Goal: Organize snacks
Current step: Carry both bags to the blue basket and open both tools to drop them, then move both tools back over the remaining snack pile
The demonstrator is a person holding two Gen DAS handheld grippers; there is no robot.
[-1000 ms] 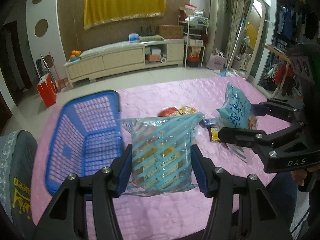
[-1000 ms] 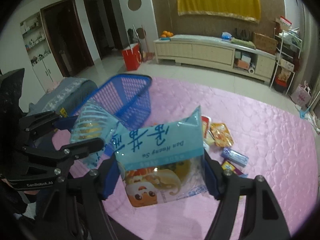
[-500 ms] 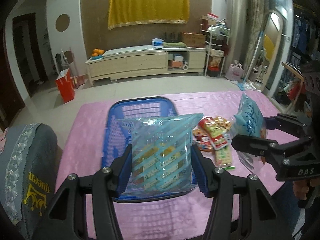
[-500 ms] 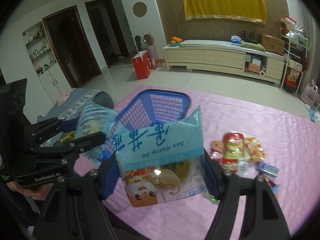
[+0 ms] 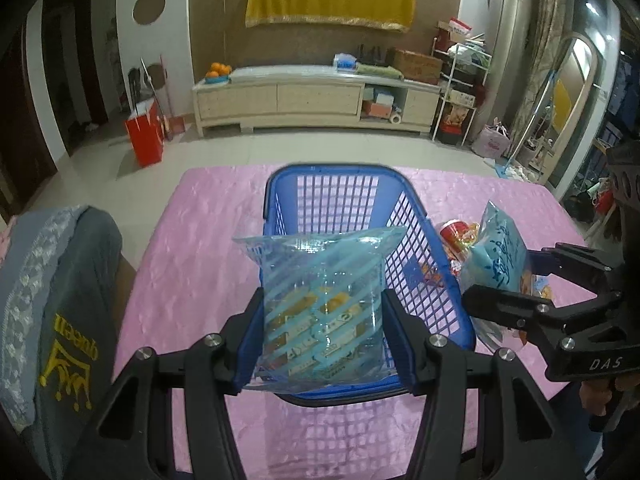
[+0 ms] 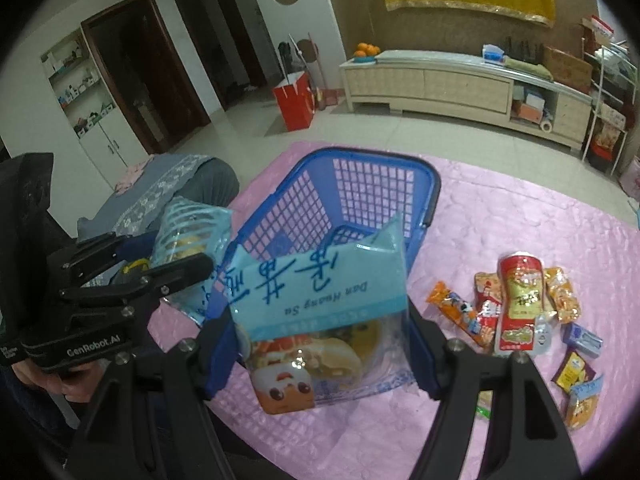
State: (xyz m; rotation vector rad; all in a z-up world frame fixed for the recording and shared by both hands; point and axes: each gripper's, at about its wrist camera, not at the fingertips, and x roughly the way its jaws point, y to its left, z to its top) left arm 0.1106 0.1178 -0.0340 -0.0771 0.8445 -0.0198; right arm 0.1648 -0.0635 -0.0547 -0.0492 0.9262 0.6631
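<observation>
Blue plastic lattice basket (image 5: 340,204) sits below; left gripper (image 5: 324,316) clamps the striped clear snack bag (image 5: 320,292), right gripper (image 6: 324,344) clamps the light-blue pastry bag (image 6: 320,300). Risk: simultaneous drops collide, and one bag catches the rim and spills onto the pink quilted cloth (image 6: 520,216).

Left wrist view: close above the blue basket (image 5: 360,216), angled downward over the table's near edge toward the far wall. Right wrist view: same downward tilt, just right of it. Shared: basket, pink tablecloth (image 6: 500,220), TV cabinet (image 5: 316,100).
</observation>
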